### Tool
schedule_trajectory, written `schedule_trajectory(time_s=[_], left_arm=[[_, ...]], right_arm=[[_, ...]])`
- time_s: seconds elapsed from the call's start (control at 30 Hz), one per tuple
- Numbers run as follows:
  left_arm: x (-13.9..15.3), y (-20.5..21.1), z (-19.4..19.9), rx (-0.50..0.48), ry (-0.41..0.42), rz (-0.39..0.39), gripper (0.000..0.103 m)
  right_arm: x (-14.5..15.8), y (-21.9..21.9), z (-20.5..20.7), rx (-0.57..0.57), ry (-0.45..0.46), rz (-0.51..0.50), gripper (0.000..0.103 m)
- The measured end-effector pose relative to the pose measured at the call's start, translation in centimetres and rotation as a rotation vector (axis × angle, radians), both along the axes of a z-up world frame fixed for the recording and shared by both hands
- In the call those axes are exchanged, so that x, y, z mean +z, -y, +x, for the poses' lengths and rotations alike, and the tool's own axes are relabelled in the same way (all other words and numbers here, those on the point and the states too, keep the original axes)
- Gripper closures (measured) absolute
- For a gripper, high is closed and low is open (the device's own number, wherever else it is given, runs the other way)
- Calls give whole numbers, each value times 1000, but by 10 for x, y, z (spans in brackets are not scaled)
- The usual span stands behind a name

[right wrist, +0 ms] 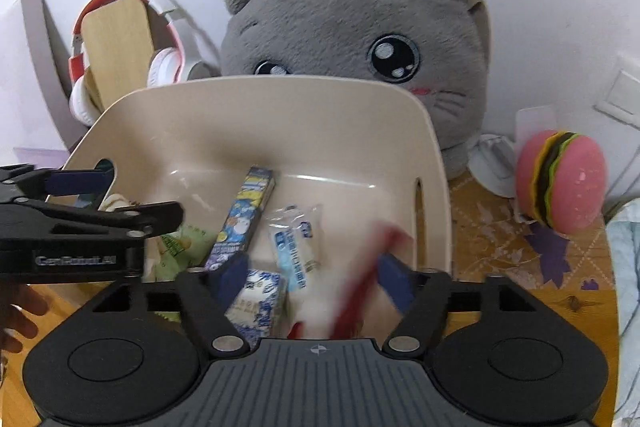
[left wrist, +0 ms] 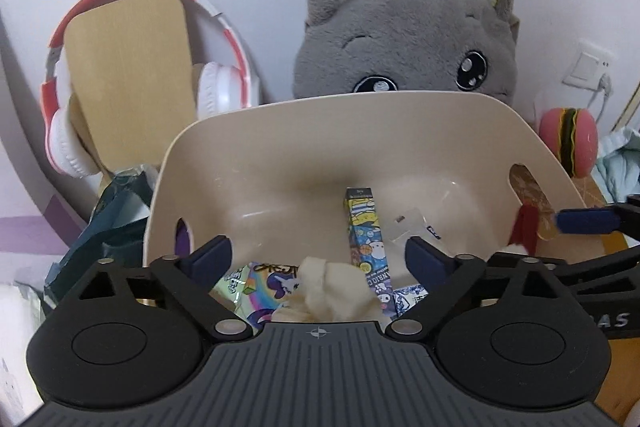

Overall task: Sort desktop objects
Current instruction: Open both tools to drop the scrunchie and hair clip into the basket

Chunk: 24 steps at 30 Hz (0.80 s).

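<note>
Left wrist view: the left gripper (left wrist: 318,255) hangs over the near rim of the beige bin (left wrist: 280,147), jaws released and grasping nothing. A cream plush lump (left wrist: 332,291) lies just below them, beside a cartoon-printed long box (left wrist: 364,227) and a rainbow pony packet (left wrist: 264,287); the bin evidently serves as the collection point. Right wrist view: the right gripper (right wrist: 316,275) is also over the bin, jaws spread. A blurred red-and-white item (right wrist: 360,287) sits between them, probably falling free, though contact cannot be confirmed. A clear sachet (right wrist: 294,247) lies inside. The burger toy (right wrist: 560,183) stands unsorted on the worktop (right wrist: 500,247).
</note>
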State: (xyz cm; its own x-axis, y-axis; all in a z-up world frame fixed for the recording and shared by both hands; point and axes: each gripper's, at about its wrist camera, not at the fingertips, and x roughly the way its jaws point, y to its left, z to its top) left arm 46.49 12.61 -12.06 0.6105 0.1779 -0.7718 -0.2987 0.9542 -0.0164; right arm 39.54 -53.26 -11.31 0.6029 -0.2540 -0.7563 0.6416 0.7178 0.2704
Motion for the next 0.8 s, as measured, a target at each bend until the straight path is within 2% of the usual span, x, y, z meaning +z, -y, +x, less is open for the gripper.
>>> schedule_trajectory(time_s=[0.03,0.13,0.47,0.7,0.8], left_arm=[[2,-1,-2,2,4,-5,5],[8,-3,-7,5,18,0,5],[37,-13,-34,4,67,-22,4],[53,-20,-64,-16,82,14,4],[53,-24,-78,-11,78,-1,4]], right_arm=[[1,1,-1,-12,3,-2,8],[7,0,-7,-27,33,2,0],[33,-12,-24,-50,68,-48,0],[49,-28,-59,-88,119,-72,0],[49,-35,-73,-103,114,-96,0]])
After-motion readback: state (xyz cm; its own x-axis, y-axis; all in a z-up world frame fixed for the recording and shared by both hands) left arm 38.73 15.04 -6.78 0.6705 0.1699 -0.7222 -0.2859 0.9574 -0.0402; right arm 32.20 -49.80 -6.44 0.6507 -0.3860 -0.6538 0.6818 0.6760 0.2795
